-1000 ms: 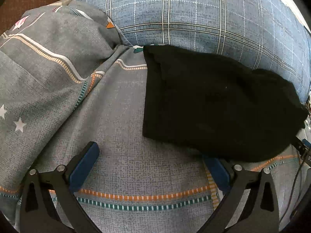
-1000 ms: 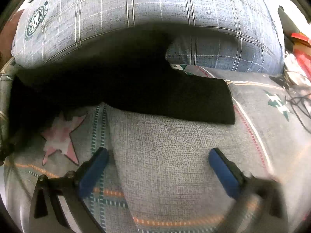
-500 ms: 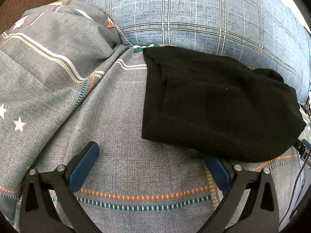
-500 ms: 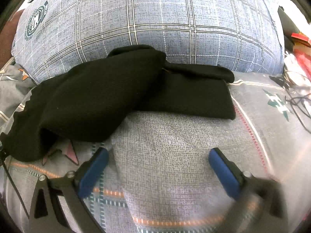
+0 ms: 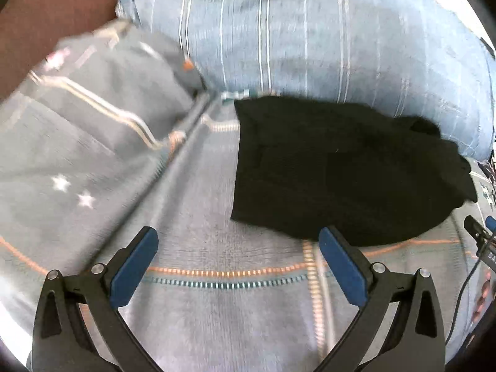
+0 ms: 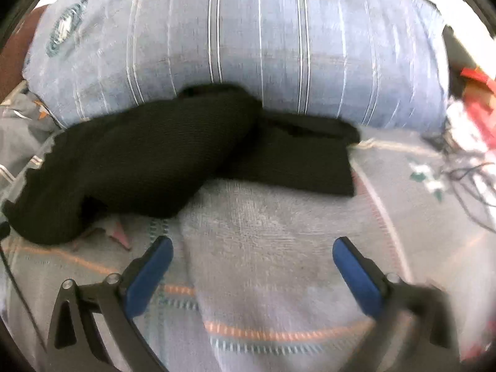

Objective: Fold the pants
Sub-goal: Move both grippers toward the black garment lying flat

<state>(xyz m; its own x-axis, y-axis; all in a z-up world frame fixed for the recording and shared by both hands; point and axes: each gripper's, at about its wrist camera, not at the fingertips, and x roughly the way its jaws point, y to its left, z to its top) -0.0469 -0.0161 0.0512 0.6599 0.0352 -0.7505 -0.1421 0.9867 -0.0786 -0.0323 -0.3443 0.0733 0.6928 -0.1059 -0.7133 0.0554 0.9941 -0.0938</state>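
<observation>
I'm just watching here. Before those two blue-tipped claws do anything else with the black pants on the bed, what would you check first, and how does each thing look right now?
1. Left gripper open, holding nothing: ok.
2. Right gripper open, holding nothing: ok.
3. Black pants lying flat and neat: not ok, the top layer is bunched and skewed.
4. Pants clear of the blue plaid pillow: not ok, the far edge rests against it.
5. Cables away from the pants: ok, off to the side.
6. Picture sharp enough to aim: not ok, both views are blurred.
</observation>
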